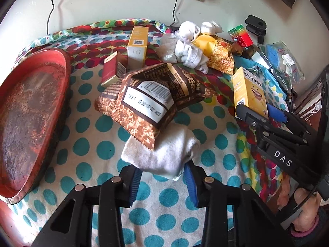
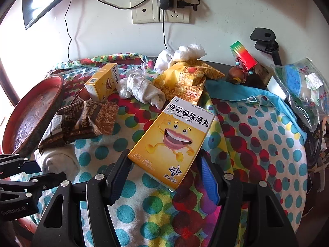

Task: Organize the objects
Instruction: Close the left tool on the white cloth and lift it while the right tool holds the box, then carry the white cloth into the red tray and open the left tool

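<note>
My left gripper (image 1: pixel 160 167) is shut on the near end of a rolled white sock (image 1: pixel 164 154), its blue pads (image 1: pixel 133 185) pressing both sides. The sock's far end lies under brown snack bags (image 1: pixel 148 103) on the dotted cloth (image 1: pixel 92 144). My right gripper (image 2: pixel 164 156) is shut on a yellow medicine box with a cartoon face (image 2: pixel 170 140), holding it tilted by its lower end. The left wrist view shows that box (image 1: pixel 248 92) at the right in the right gripper (image 1: pixel 257 111). The white sock (image 2: pixel 57 160) lies at the left in the right wrist view.
A red oval tray (image 1: pixel 30 113) sits at the left. Behind are a second yellow box (image 1: pixel 137 45), a red box (image 1: pixel 112 68), loose white socks (image 1: pixel 189 51), a yellow noodle packet (image 1: pixel 218 51), a red-green box (image 1: pixel 241 35), a plastic bag (image 1: pixel 281 57). A wall with sockets (image 2: pixel 160 14) is close behind.
</note>
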Demonstrator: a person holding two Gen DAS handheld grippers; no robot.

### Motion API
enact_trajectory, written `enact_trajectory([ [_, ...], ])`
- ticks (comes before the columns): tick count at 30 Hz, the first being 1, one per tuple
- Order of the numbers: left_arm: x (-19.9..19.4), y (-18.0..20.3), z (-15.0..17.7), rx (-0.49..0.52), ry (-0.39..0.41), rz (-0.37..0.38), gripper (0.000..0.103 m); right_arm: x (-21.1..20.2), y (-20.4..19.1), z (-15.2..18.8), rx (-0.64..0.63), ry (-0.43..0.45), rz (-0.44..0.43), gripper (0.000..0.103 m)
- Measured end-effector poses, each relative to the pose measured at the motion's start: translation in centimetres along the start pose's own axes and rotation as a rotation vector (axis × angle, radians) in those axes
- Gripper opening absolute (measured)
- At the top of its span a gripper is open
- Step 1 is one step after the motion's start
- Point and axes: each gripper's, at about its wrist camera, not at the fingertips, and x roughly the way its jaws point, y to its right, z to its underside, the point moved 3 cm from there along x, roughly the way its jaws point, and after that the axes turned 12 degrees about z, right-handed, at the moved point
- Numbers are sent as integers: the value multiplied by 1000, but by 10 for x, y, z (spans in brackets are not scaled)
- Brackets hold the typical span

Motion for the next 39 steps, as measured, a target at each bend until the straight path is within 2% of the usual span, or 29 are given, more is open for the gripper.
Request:
enact_trajectory([
  [18,-80,2,11,58,99,-38,38,-33,-4,-6,-5,40,21,62],
  [22,-99,3,15,63,117,-25,38,-39,-5,-5,-9,48,27,62],
  [28,-130,-6,14,74,171,-72,38,-48,-4,-4,-5,62,33,62],
  [33,-155,-37,4,35,222,-149,39,-57,-2,-7,-5,83,43,62],
  [39,-178,-101,-10,-59,246,-255,39,-61,1,-9,-6,87,53,62],
])
